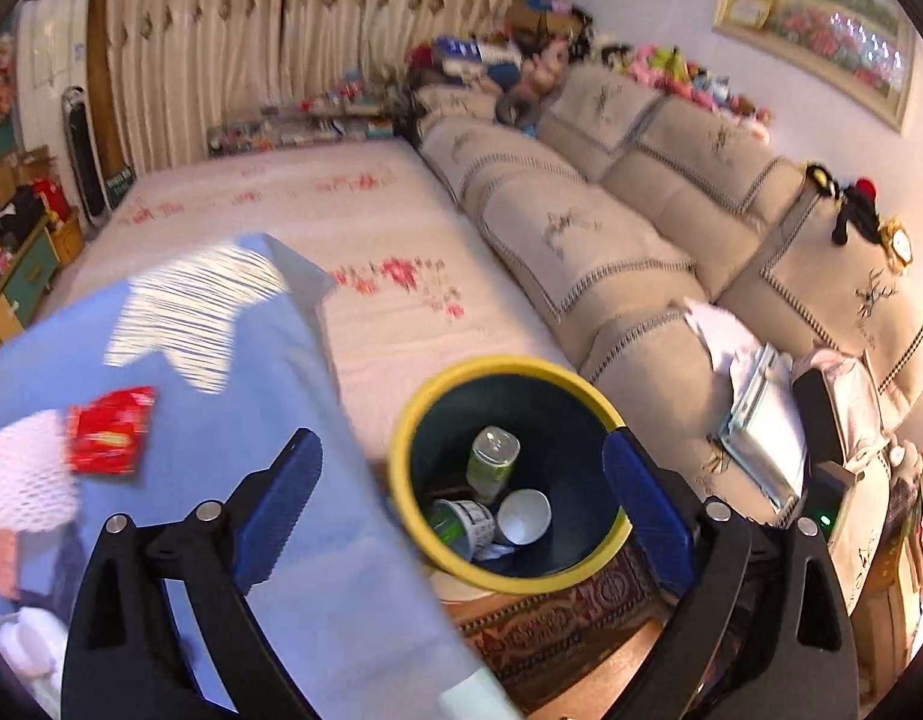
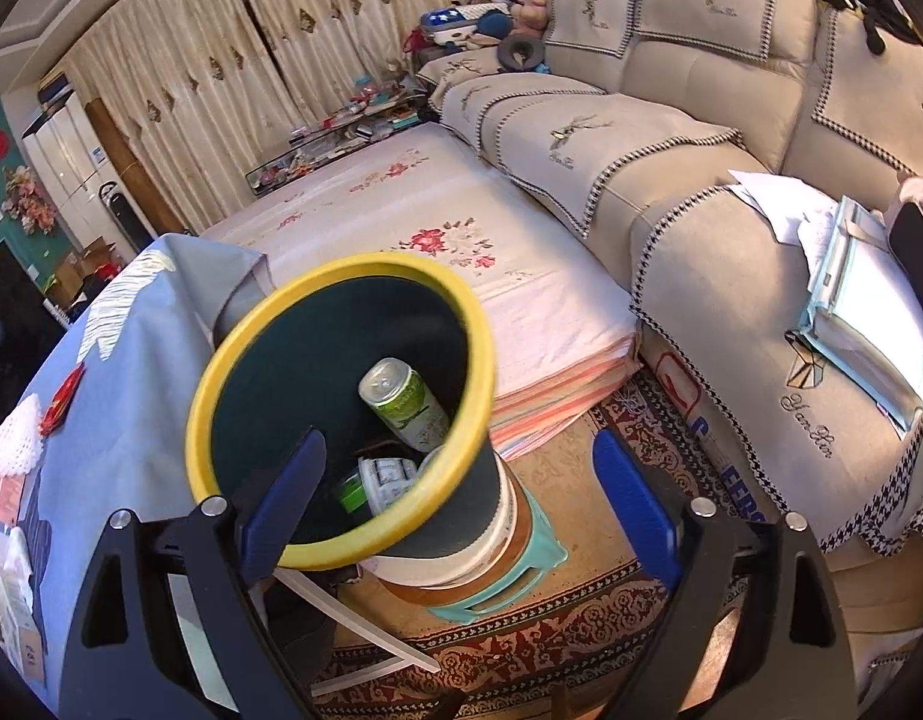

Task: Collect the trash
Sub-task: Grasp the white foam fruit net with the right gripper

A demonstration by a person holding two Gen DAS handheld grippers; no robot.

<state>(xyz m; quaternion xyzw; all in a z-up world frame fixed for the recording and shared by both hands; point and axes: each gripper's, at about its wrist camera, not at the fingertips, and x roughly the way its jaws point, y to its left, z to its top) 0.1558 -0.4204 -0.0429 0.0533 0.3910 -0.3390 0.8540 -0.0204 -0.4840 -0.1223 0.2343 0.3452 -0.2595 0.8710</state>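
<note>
Beside blue-clothed table (image 1: pixel 233 420), yellow-rimmed bin (image 2: pixel 341 414) holds green can (image 2: pixel 407 402).

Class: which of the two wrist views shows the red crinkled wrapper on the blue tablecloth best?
The left wrist view: the red crinkled wrapper lies nearly face-on, though blurred. The right wrist view shows it only small and edge-on near the picture's left side.

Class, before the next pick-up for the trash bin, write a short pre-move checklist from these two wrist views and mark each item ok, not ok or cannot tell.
1. Left gripper open, nothing between its fingers: ok.
2. Right gripper open and empty: ok.
3. Yellow-rimmed bin has room above the green can: ok.
4. Bin steady on its stool: cannot tell; it looks tilted.
5. Next trash in sight, red wrapper on the blue cloth: ok.
</note>
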